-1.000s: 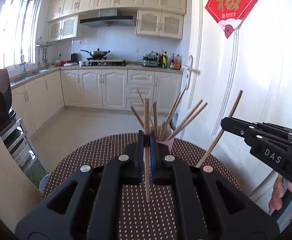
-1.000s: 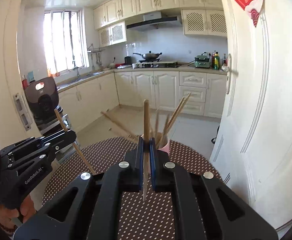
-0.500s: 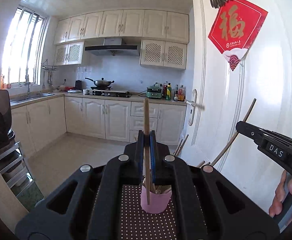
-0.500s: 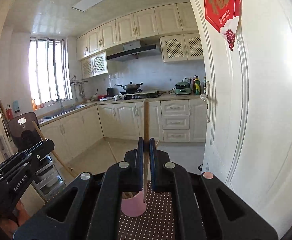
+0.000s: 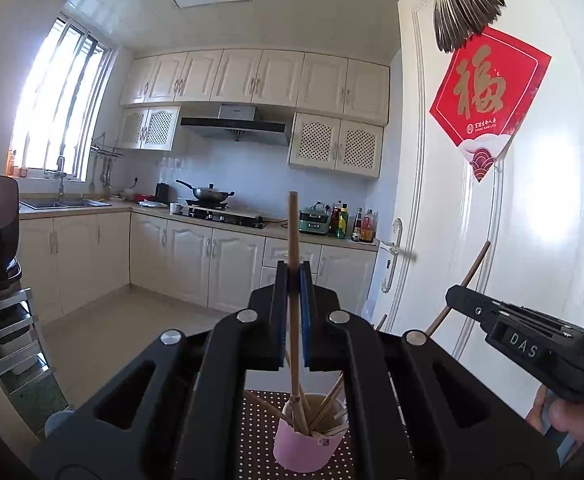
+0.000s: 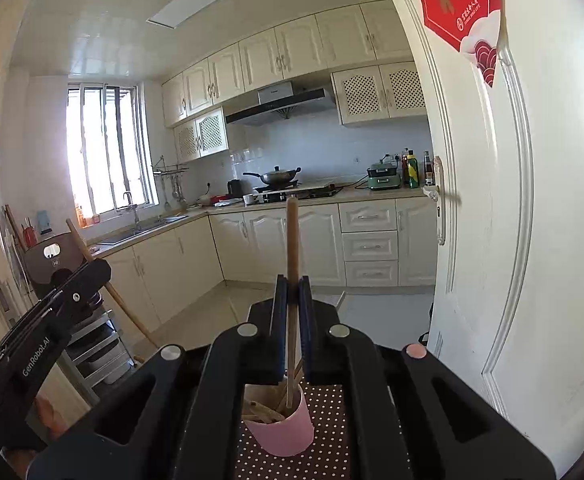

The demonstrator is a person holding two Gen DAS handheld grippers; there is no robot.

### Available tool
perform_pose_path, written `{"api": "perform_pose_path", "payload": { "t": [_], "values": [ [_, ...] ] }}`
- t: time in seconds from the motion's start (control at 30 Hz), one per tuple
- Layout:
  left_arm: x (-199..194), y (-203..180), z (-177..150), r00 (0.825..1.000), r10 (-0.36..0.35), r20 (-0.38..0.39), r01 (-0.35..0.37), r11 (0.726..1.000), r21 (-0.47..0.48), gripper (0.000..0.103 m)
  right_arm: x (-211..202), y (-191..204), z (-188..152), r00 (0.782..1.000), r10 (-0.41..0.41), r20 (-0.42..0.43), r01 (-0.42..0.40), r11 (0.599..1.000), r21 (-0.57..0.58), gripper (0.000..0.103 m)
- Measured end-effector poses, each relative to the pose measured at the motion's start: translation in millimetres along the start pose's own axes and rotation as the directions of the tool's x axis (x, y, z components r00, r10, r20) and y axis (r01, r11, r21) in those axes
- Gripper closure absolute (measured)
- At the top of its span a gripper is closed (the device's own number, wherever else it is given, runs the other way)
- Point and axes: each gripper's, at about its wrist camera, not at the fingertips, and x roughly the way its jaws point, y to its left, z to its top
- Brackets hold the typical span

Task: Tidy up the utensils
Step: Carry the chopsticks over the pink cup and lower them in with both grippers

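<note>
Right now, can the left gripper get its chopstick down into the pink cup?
Probably yes. The left gripper holds its chopstick upright above the pink cup, whose mouth is open, though other chopsticks crowd it.

Left tool (image 5: 293,276) low centre of frame, clamped tight, near level. Right tool (image 6: 292,280) likewise clamped, tipped slightly down.

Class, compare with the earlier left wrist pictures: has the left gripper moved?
Yes. The left gripper has tilted upward: the stove, earlier above its jaws, is now level with the chopstick tip.
</note>
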Motion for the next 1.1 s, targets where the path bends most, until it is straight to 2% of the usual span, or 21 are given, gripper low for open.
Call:
{"api": "perform_pose_path", "payload": {
  "t": [0.3, 0.57, 0.73, 1.1],
  "values": [
    [13, 4, -13, 1.0, -0.006, -0.011, 0.005, 1.0, -0.029, 0.097, 9, 3, -7, 0.999, 0.008, -0.044, -0.008, 1.0, -0.011, 0.099],
    [13, 7, -8, 0.999, 0.007, 0.036, -0.004, 0.997, -0.072, 0.097, 9, 6, -9, 0.998, 0.013, -0.062, -0.014, 1.0, -0.018, 0.099],
    [15, 11, -14, 0.999, 0.009, 0.039, -0.005, 0.994, -0.109, 0.097, 10, 8, -12, 0.997, 0.018, -0.072, -0.019, 1.0, -0.018, 0.099],
    [34, 22, -30, 0.997, -0.019, -0.081, 0.006, 0.988, -0.154, 0.097, 15, 8, -16, 0.995, 0.017, -0.101, -0.019, 0.999, -0.026, 0.099]
  ]
}}
